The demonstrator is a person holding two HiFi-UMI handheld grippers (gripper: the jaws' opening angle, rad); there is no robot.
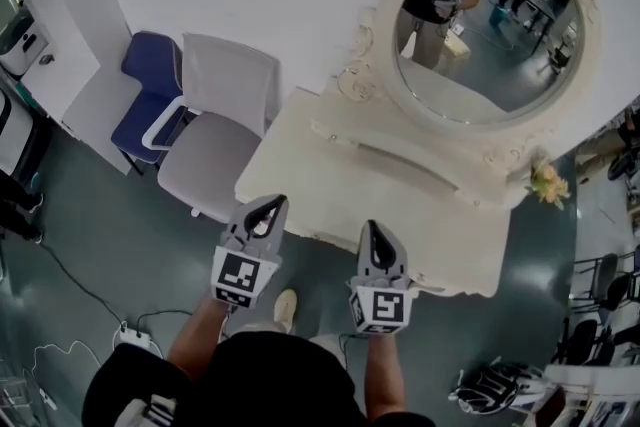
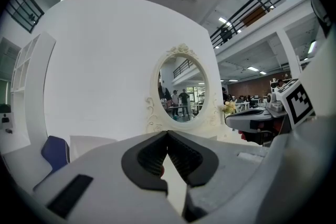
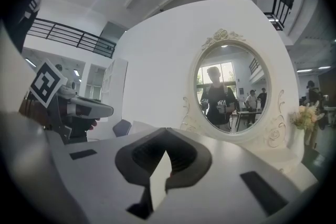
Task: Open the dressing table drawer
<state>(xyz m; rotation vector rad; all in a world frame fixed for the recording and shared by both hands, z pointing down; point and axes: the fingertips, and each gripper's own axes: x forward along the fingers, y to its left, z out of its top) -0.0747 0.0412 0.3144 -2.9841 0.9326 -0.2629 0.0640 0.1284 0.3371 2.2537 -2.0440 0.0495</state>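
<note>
**A:** Head view?

**B:** The table (image 1: 330,180) lies just ahead of both grippers, its front edge running left to right. The drawer, presumably under that edge, is hidden. The right gripper (image 1: 372,227) is nearer the middle than the left gripper (image 1: 270,203).

**A:** Left gripper view?

**B:** Jaws closed, empty, facing the mirror (image 2: 182,93).

**A:** Right gripper view?

**B:** Jaws closed, empty.

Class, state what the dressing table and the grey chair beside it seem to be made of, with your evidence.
Dressing table: probably cream-painted wood with a satin finish; the carved scrolls round the mirror and the smooth pale top suggest it. Grey chair: seat and back look like matte fabric upholstery, with no sheen and soft edges.
</note>
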